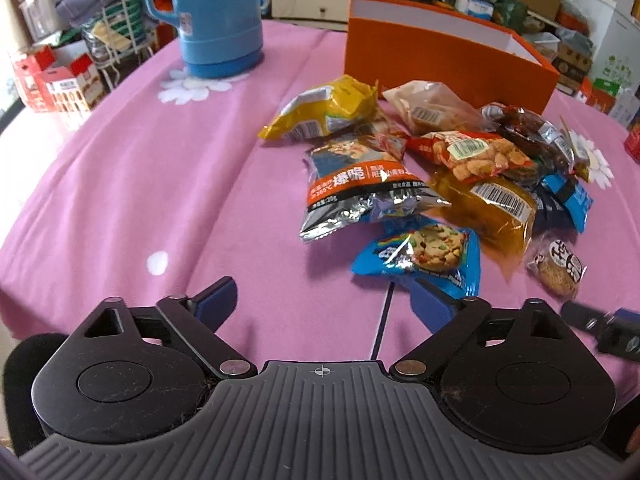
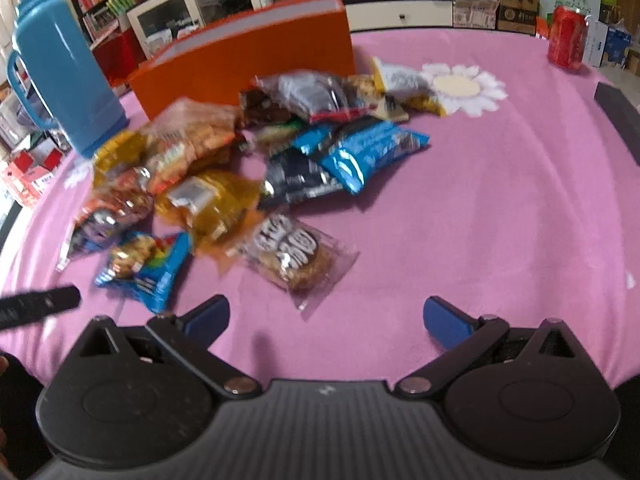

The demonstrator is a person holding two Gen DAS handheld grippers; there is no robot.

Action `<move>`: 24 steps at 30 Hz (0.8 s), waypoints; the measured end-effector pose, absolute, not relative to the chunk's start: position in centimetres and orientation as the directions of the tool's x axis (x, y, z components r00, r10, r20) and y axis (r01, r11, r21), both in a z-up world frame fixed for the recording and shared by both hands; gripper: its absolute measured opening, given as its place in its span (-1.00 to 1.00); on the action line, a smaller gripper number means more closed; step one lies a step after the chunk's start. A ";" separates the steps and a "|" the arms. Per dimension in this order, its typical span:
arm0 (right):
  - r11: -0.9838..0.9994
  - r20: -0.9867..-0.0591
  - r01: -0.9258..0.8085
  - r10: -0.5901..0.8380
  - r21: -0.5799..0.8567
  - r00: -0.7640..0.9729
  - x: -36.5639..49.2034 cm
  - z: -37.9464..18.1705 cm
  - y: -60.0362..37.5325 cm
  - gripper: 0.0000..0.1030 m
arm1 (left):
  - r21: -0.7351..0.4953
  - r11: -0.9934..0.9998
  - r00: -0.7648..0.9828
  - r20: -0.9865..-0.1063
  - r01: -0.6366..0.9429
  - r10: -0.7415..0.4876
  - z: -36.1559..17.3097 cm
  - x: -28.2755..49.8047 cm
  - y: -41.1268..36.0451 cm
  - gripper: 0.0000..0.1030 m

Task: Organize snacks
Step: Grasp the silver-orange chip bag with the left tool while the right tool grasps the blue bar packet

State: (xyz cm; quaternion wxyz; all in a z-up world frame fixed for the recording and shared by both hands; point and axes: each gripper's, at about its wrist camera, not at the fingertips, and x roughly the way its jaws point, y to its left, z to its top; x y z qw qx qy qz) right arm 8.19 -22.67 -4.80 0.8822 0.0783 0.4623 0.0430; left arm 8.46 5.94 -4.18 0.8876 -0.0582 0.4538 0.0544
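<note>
A heap of snack packets lies on the pink tablecloth [image 1: 140, 168] in front of an open orange box [image 1: 440, 60]. In the left wrist view my left gripper [image 1: 324, 296] is open and empty, just short of a blue cookie packet [image 1: 424, 256]; a silver and orange chip bag [image 1: 360, 184] lies behind it. In the right wrist view, which is blurred, my right gripper [image 2: 326, 318] is open and empty, just short of a clear-wrapped round cookie [image 2: 296, 256]. The orange box [image 2: 248, 56] stands behind the heap there too.
A blue thermos jug [image 1: 216, 16] stands at the back left of the table. A red can [image 2: 566, 38] stands at the far right edge. A dark flat object [image 2: 620, 116] lies at the right edge. Cluttered shelves and boxes surround the table.
</note>
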 end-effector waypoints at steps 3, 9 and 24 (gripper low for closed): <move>0.994 -0.805 -0.029 0.101 0.103 0.584 8.1 -5.8 -22.2 0.99 | -0.084 0.989 0.587 -0.810 -0.121 0.003 -4.6 9.1 5.9 0.44; 0.996 -0.738 -0.090 0.070 0.013 0.672 7.3 -6.8 -22.7 0.99 | -0.130 0.987 0.600 -0.799 -0.092 -0.050 -5.0 10.0 5.4 0.47; 0.994 -0.699 -0.111 0.093 0.020 0.709 7.4 -7.0 -23.8 0.99 | -0.045 0.984 0.610 -0.789 -0.175 0.072 -3.6 18.5 6.4 -0.03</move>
